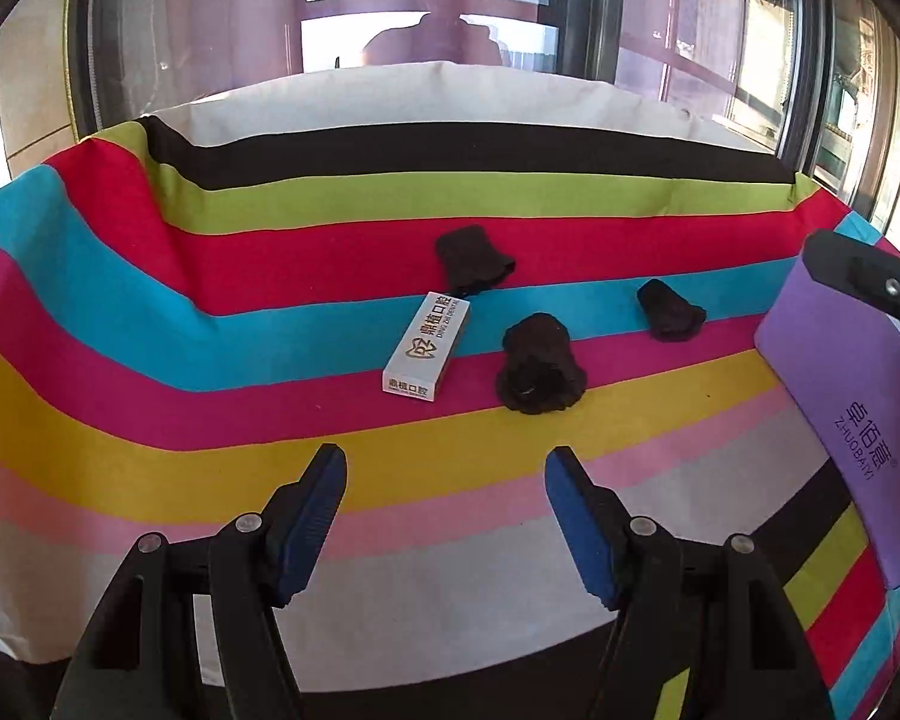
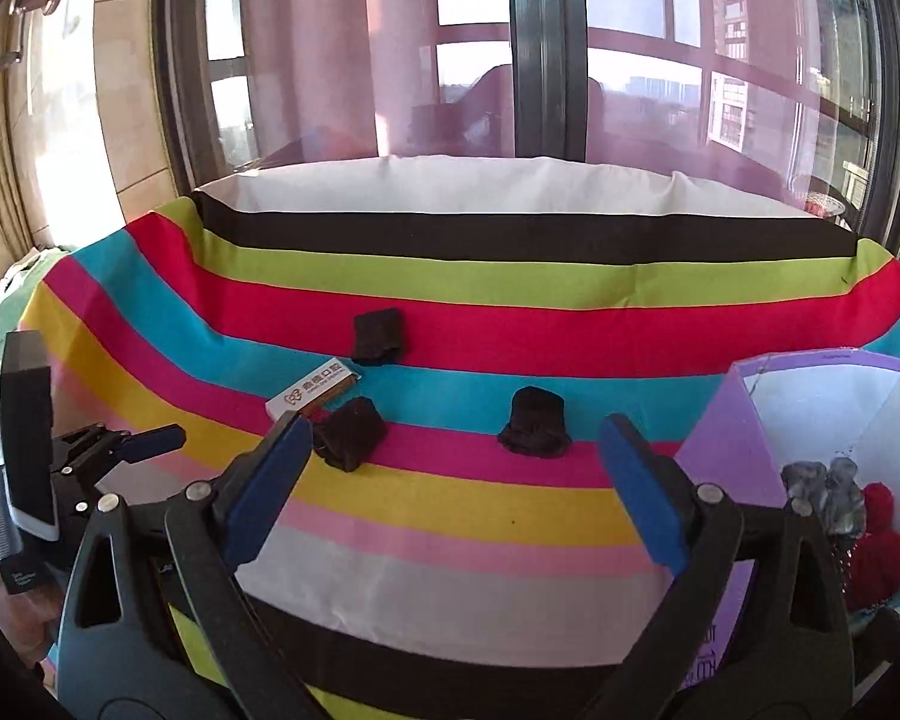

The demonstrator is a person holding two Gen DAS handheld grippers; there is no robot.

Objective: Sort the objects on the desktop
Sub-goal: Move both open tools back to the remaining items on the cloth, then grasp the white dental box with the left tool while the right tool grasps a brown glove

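Observation:
Three dark brown crumpled lumps lie mid-table on the striped cloth: one far [image 1: 471, 255], one near [image 1: 540, 366], one to the right [image 1: 669, 310]. A small white carton with printed lettering [image 1: 427, 348] lies beside them. My left gripper [image 1: 445, 453] hovers short of them, open, with nothing between its blue pads. In the right wrist view the same lumps [image 2: 378, 333] [image 2: 351, 432] [image 2: 534, 420] and the carton [image 2: 315, 393] show beyond my right gripper [image 2: 456, 423], which stands wide open and empty. A purple box [image 2: 726, 438] stands at the right, holding grey pieces [image 2: 822, 486] and red pompoms [image 2: 882, 540].
The striped cloth [image 1: 210, 420] covers the whole table and drapes over its edges. The purple box [image 1: 840, 396] sits at the table's right end, with a black part of the right-hand tool [image 1: 870, 282] over it. Windows and pink curtains stand behind the table.

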